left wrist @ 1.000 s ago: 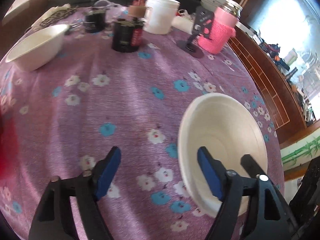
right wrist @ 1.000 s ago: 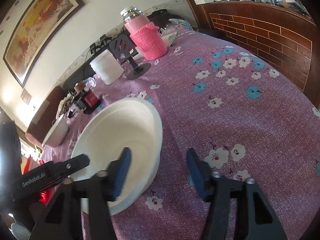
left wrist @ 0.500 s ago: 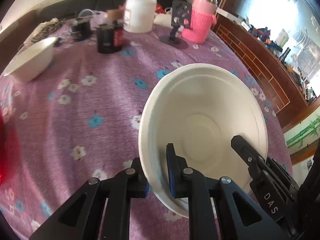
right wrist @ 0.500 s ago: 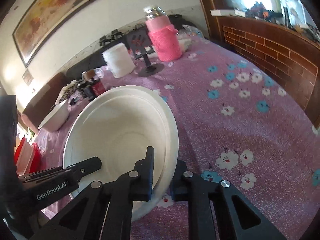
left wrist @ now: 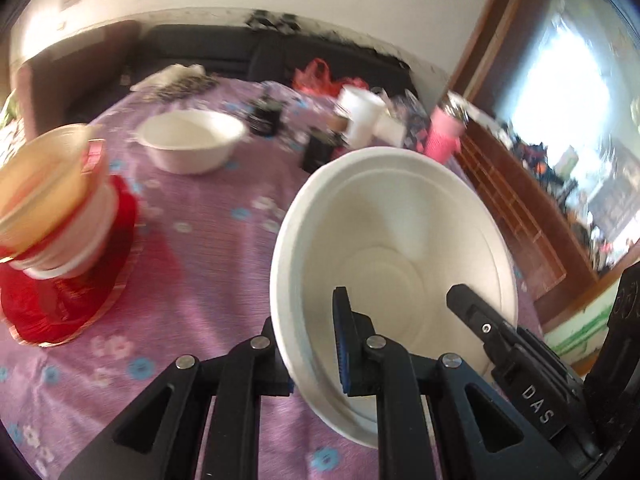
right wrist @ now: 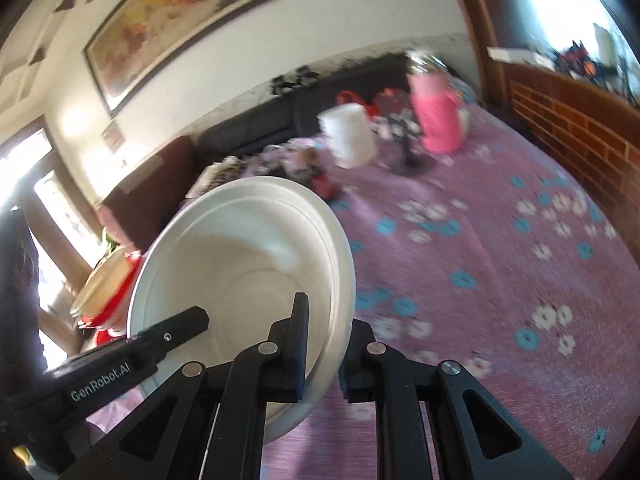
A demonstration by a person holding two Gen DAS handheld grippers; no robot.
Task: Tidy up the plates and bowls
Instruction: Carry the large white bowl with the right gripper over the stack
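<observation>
At the near edge of the surface (left wrist: 208, 248), both tools are on one white bowl (left wrist: 400, 240), and it is up off the purple flowered cloth, tilted with its mouth toward the cameras. The left tool (left wrist: 312, 344) is clamped on the rim at about seven o'clock of the bowl in its own view, one finger inside and one outside the wall. The right tool (right wrist: 324, 360) is pinched together on the opposite rim, at about five o'clock in the right wrist view.

Progress looks early to middling. A stack of bowls (left wrist: 56, 200), red, white and amber, already sits on a red plate (left wrist: 60, 300) at nine o'clock in the left view; it is smeared with blur, so I would not swear to how many are in it. A second white bowl (left wrist: 192, 148) waits alone at eleven o'clock, untouched. So the held bowl needs a home, probably with one of those, and the loner after it.

Room to move: the cloth between the held bowl and the stack is bare, a clean lane toward nine o'clock. Clutter crowds twelve to one o'clock: dark jars, a white tub (left wrist: 360, 116) and a pink bottle (left wrist: 444, 136). Off to three o'clock the surface ends close beside the bowl, with brick shelving beyond.
</observation>
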